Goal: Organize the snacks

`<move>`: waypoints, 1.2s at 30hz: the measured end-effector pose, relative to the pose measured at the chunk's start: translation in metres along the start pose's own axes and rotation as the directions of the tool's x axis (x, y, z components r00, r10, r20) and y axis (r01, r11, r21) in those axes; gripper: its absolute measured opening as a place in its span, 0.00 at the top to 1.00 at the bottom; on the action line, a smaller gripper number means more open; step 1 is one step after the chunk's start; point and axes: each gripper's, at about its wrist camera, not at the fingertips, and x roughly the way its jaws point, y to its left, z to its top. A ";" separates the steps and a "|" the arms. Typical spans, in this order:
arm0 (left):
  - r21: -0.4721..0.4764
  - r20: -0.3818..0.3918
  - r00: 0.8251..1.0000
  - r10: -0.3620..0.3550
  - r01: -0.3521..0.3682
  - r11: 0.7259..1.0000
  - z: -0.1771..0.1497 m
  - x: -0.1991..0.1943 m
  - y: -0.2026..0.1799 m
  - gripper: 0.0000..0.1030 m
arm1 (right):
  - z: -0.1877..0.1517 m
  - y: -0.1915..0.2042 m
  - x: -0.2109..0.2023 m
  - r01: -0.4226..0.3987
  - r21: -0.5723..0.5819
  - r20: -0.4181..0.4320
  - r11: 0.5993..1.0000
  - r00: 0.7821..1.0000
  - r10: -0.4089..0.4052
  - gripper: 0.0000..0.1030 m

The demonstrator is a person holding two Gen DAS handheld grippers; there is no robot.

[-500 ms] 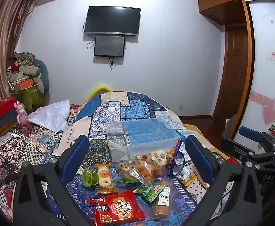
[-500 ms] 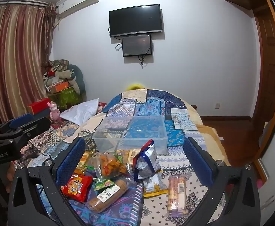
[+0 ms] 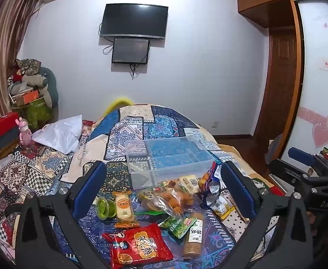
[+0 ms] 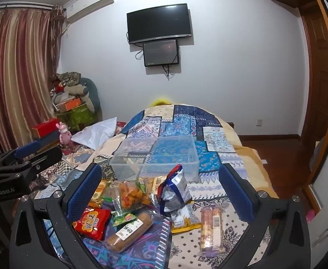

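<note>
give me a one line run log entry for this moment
phase: pre-grasp | left gripper: open, empty | right gripper: open, empty | clear bin: empty | snacks: loose on bed in front of bin

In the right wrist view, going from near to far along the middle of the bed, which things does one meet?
Biscuit roll → orange snack bag → clear bin → TV on the far wall.

left tongs [image 3: 164, 186]: spread wide, holding nothing | right tongs [image 4: 159, 188]: spread wide, holding nothing
</note>
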 end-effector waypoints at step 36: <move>0.011 -0.011 1.000 0.005 -0.005 1.000 -0.002 0.003 -0.001 0.00 | -0.005 0.001 -0.001 -0.012 -0.004 -0.002 1.000 1.000 0.012 0.00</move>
